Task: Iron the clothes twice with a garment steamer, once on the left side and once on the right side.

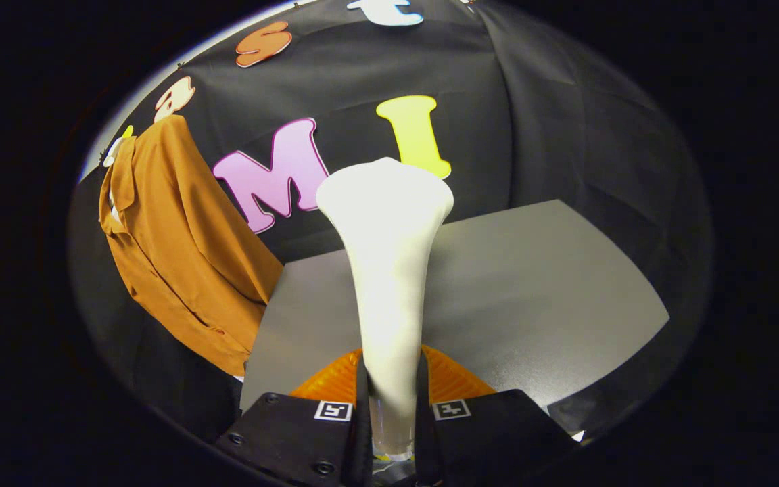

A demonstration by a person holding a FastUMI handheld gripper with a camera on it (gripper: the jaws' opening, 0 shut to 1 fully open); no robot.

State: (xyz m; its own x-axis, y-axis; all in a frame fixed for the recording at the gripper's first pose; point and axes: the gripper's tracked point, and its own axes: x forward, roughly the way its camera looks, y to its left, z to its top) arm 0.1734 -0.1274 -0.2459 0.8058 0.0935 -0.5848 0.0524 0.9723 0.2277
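Note:
A white garment steamer [389,270] stands upright between my fingers, its handle narrow at the bottom and its head flaring wide at the top. My gripper [393,406] is shut on the steamer's handle, a finger pressing on each side. An orange-brown shirt [180,250] hangs on a hanger against the black cloth wall, off to the left of the steamer and some way beyond the fingers. The steamer's head is apart from the shirt.
A grey table [531,291] lies beyond the fingers, to the right of the shirt and behind the steamer. The shirt's lower hem hangs by the table's left edge. Black cloth walls close in the booth behind and to the right.

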